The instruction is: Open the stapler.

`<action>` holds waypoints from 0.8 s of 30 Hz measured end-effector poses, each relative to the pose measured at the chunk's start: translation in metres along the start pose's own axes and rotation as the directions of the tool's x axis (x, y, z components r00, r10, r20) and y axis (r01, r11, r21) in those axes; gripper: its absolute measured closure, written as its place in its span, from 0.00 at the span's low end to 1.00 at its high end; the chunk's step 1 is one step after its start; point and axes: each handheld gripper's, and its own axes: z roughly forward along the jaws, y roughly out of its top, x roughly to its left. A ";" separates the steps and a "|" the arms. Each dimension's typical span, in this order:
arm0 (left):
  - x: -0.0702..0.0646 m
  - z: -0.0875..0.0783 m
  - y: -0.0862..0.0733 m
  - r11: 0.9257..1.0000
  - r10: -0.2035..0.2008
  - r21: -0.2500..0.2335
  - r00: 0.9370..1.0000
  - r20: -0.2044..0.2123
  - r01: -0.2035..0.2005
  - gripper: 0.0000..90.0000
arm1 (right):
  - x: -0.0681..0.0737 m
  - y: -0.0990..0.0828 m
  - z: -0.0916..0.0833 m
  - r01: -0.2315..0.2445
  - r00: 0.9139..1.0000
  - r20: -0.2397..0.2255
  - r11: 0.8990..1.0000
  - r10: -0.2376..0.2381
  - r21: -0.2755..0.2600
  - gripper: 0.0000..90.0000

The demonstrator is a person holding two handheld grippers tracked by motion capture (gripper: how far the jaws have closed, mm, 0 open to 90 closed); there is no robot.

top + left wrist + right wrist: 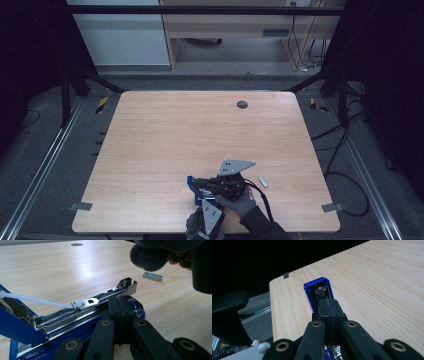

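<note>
Both grippers have their jaws pressed tight together.

In the left gripper view, the left gripper (120,307) has its closed jaws touching the shiny metal track of the blue stapler (30,332). The stapler is swung open. A thin white strip (35,300) runs along the track, beside a small spring. It is hard to tell if the jaws pinch the metal or just push on it.

In the right gripper view, the right gripper (329,310) has its closed jaws against the stapler's blue lid (318,288), on the inside part. The spot where they touch is hidden behind the jaws, so I cannot tell if anything is pinched.

The stapler (194,187) sits on the surface (175,135) near the person's edge. In the high view it is mostly hidden under the grippers and a gloved hand (240,202).

A small silver block of staples (263,182) lies just to the right of the stapler. The left gripper view shows that block (152,276) clearly, past the stapler's front end. A dark glove (150,257) at the top there is blurry and cut off.
</note>
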 end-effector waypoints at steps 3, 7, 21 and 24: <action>0.000 0.000 0.000 1.000 0.001 0.001 1.000 -0.001 -0.001 1.00 | -0.001 0.000 0.002 -0.006 1.000 -0.013 1.000 0.006 0.006 1.00; -0.001 0.000 0.000 1.000 0.004 0.002 1.000 -0.003 -0.004 1.00 | -0.001 0.001 0.006 -0.011 0.999 -0.030 1.000 0.011 0.023 1.00; -0.001 0.000 -0.001 1.000 0.004 0.000 1.000 -0.006 -0.004 1.00 | -0.002 0.006 0.020 0.003 0.999 -0.054 0.997 0.001 0.081 1.00; -0.001 0.000 -0.001 1.000 0.003 -0.001 1.000 -0.006 -0.003 1.00 | -0.003 0.006 0.026 0.003 0.999 -0.049 0.995 0.002 0.102 1.00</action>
